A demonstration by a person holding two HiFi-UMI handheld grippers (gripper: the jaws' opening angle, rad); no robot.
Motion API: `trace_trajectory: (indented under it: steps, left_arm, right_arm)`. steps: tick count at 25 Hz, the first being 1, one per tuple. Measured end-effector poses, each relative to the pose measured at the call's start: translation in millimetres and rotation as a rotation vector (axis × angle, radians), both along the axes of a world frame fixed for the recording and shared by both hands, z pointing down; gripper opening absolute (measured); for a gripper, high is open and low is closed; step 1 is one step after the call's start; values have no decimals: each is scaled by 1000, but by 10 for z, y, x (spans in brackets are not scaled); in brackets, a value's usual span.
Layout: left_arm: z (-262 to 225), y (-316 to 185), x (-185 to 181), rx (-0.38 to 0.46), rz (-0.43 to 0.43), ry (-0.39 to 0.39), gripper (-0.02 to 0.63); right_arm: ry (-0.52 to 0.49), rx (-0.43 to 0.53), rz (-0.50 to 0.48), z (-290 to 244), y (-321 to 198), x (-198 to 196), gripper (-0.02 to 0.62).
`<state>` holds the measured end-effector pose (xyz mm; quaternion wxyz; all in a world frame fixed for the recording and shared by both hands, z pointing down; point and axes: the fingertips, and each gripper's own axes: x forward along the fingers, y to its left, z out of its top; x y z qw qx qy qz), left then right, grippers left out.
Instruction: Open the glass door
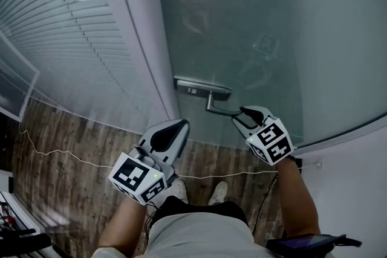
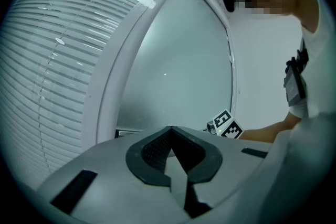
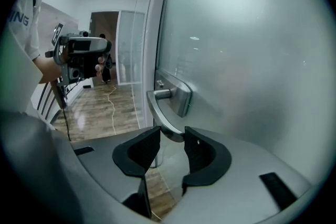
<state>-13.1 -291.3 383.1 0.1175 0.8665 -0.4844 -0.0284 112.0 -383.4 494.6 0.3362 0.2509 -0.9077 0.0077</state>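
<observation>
The frosted glass door [image 1: 272,21] fills the upper right of the head view. Its metal lever handle [image 1: 217,107] hangs from a lock plate [image 1: 202,89] near the door's left edge. My right gripper [image 1: 242,113] is shut on the lever's free end. In the right gripper view the handle [image 3: 157,107] curves down from the door and its tip sits pinched between the two black pads of the right gripper [image 3: 171,136]. My left gripper [image 1: 178,127] hangs shut and empty, lower left of the handle, pointing at the door frame; its tips [image 2: 171,131] meet.
A white door frame [image 1: 139,27] separates the door from a glass panel with slatted blinds [image 1: 66,27] on the left. A thin white cable [image 1: 60,151] runs across the wooden floor. A white wall [image 1: 357,190] stands at the right. My feet [image 1: 217,192] are close to the door.
</observation>
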Motion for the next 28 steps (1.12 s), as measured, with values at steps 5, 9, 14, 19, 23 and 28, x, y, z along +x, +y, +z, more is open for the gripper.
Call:
trace_trajectory:
  steps: [5,9,14,19,23,28]
  left_arm:
    - [14,-16,-21,-1,1,-2,0]
    - [-5,-41,7,2,11,1,0]
    - [2,-61,37,6,16,-1,0]
    - [2,-72,54,8,14,-3,0]
    - [13,-26,61,7,8,-3,0]
    - [-26,5,129,18,12,-6,0]
  right_arm:
    - [7,-9,-4,15,2,-1,138]
    - [-10,-9,8,6,3,-5,138]
    - [-16,-27,12,93,-2,-11,138]
    - [-66,-68,27,207,-21,-14,138]
    - [-73,-54,32,188,-43,-27,138]
    - [-77,-45,60,178,-154,-20,138]
